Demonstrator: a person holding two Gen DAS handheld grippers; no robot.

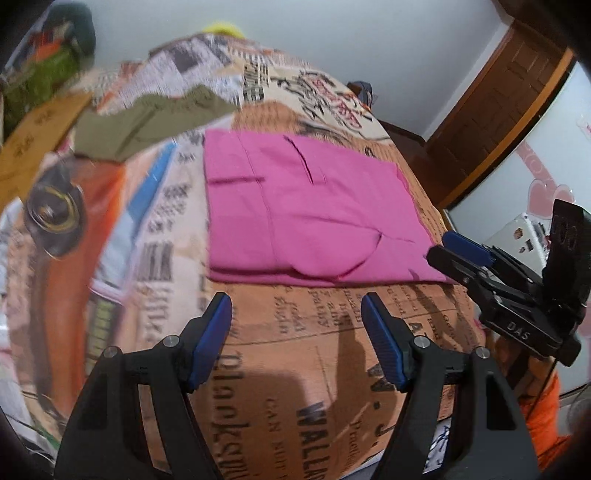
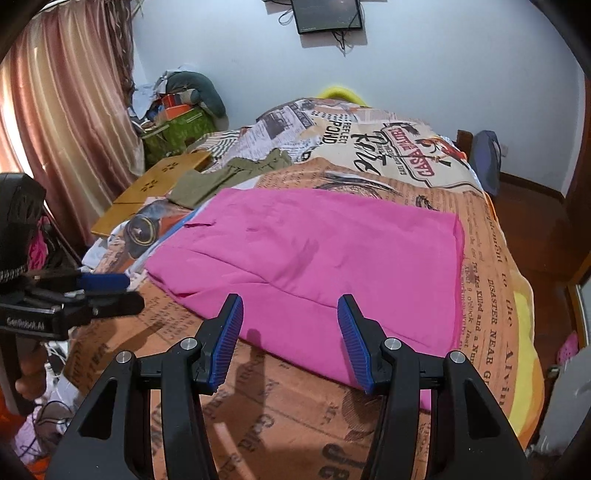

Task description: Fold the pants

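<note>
The pink pants point(image 2: 314, 266) lie folded into a flat, roughly rectangular stack on the bed point(image 2: 295, 413), over a bedspread printed with newspaper text. The fabric is mostly smooth, with a few shallow creases, a slit pocket point(image 1: 304, 162) visible on the upper layer, and layered edges showing along the near side.

The right gripper point(image 2: 291, 339) hovers just above the near edge of the pants, its blue-padded fingers point(image 2: 229, 339) spread wide and holding nothing. The left gripper point(image 1: 297, 338) is over bare bedspread just short of the pants, its fingers likewise spread wide apart and empty.

Beyond the pants, an olive-green garment point(image 2: 229, 173) lies crumpled near the far side of the bed, beside a wooden board point(image 2: 151, 192). A curtain point(image 2: 62, 140) hangs at the left, and a dark screen point(image 2: 327, 14) is mounted on the wall.
</note>
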